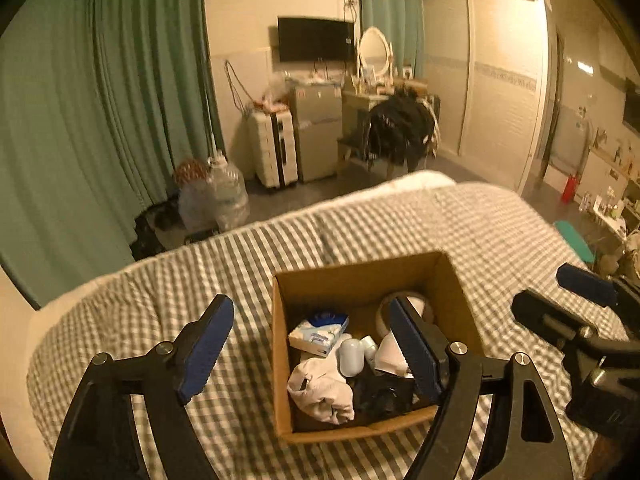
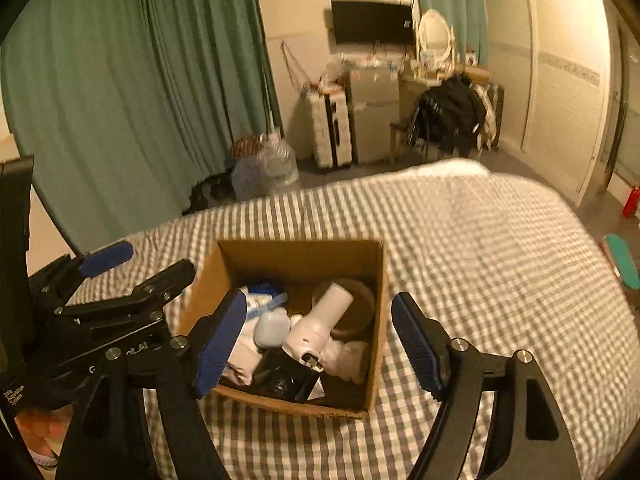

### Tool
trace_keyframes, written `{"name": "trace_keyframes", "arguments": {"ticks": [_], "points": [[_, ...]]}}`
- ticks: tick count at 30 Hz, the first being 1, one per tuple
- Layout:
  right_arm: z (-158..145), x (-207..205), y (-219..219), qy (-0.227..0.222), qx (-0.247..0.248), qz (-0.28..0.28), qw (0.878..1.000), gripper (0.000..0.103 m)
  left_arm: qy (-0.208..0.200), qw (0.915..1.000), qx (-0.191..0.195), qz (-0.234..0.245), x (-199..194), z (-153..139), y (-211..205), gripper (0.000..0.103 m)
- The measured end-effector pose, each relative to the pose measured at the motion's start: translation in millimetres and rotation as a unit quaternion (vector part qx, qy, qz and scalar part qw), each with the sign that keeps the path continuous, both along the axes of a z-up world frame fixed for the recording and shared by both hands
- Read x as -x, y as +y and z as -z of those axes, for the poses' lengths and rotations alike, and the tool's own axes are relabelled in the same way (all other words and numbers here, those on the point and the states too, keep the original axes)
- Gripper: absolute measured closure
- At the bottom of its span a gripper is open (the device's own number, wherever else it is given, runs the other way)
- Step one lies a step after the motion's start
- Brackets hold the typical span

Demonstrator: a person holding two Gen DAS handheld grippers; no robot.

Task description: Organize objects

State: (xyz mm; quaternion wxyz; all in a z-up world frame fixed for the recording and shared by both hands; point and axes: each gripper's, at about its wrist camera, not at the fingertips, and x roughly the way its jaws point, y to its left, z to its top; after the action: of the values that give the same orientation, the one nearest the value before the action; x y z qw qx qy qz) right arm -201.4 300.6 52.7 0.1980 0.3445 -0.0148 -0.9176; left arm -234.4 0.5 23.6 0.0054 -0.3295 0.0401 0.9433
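Background, bedroom. Grey-and-white checked quilt covers the bed beneath both tools and runs on ahead of them. Past the bed's far edge, ahead-left of the tools: clear plastic water jugs on the grey floor, touching one another, against long green pleated curtains. Straight ahead at the far wall: white ribbed hard-shell suitcase upright, just beside a small silver fridge. Black flat wall-mounted television above the fridge. Right of these, oval white-framed vanity mirror; dark clothing heaped on a chair below it. White sliding wardrobe doors ahead-right. Red cylinder, too small to identify, on floor at far right.
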Motion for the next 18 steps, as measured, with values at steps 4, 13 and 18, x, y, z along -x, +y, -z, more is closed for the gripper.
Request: {"name": "trace_keyframes", "arguments": {"ticks": [4, 13, 18], "points": [[-42, -30, 14, 0.039, 0.014, 0.009, 0.999, 0.023, 0.033, 0.9994, 0.006, -0.003, -32, -34, 5, 0.014], [-91, -93, 32, 0.092, 0.026, 0.005, 0.995, 0.02, 0.099, 0.9949, 0.016, -0.014, -110, -80, 8, 0.003], [-99, -116, 38, 0.115, 0.034, -0.002, 0.993, 0.012, 0.114, 0.9933, 0.009, -0.013, -139, -89, 7, 0.0]]}}
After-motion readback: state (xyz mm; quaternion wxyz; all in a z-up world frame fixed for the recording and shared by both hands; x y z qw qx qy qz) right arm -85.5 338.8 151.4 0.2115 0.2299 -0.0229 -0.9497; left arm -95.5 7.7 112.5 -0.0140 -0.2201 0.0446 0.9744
